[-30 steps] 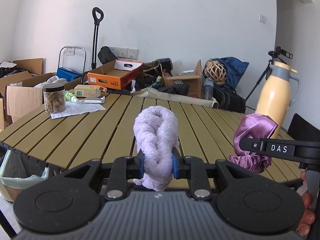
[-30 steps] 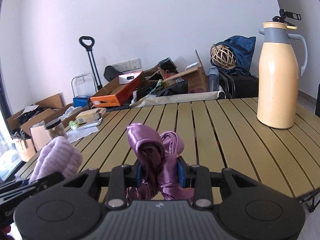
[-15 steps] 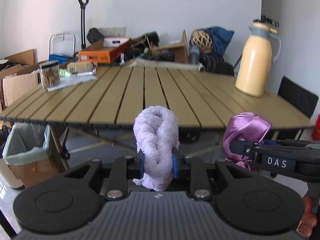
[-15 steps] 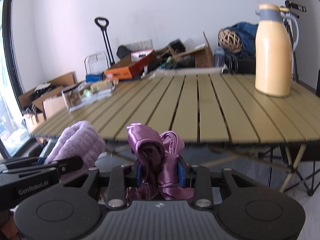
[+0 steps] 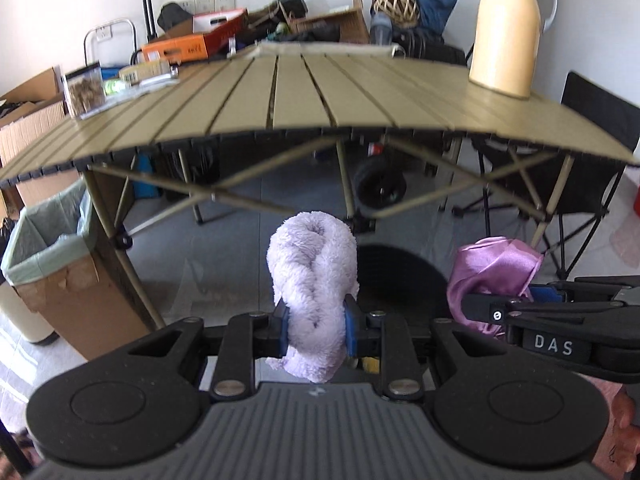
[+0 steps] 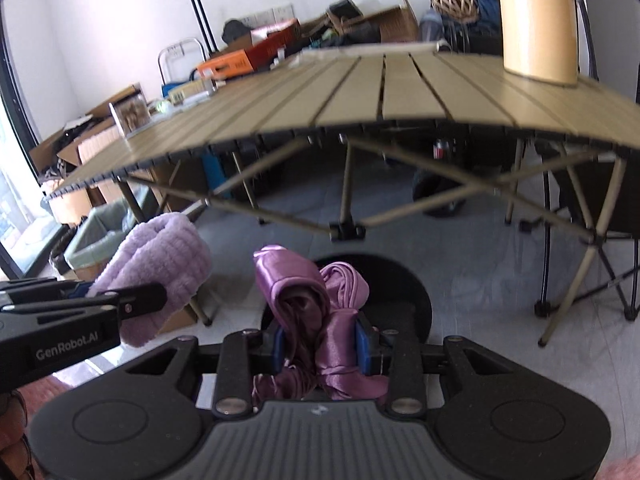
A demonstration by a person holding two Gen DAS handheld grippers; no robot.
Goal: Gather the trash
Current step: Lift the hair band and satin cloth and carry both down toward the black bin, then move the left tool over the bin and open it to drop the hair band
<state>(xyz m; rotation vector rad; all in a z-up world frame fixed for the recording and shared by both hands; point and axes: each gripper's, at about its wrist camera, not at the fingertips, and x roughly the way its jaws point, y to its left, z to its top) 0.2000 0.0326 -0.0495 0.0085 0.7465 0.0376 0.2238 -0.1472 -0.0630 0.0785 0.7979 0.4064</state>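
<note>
Cloth fills both hand-held grippers: the left hand-held gripper (image 5: 313, 330) is clamped narrow on a fluffy lilac towel twisted into a roll (image 5: 312, 276), and the right hand-held gripper (image 6: 320, 346) is clamped on a crumpled shiny purple satin cloth (image 6: 316, 312). Both bundles hang in the air in front of the near edge of the olive slatted folding counter (image 5: 320, 92), below its top and above the grey floor.

Taking that counter as landmark, the cardboard bin lined with a pale green bag (image 5: 52, 256) stands on the floor under its left end, to the left of the towel. That looks like where the trash belongs, so the step in hand is judged to be carrying both pieces over to it.

To do it well, take the left bundle across first, clear of the counter's crossed legs. Bring it over the middle of the bag's mouth before letting go, low enough that the loose tail does not snag the rim. Keep the right one squeezed until its turn; satin is slippery and could slide out early.
</note>
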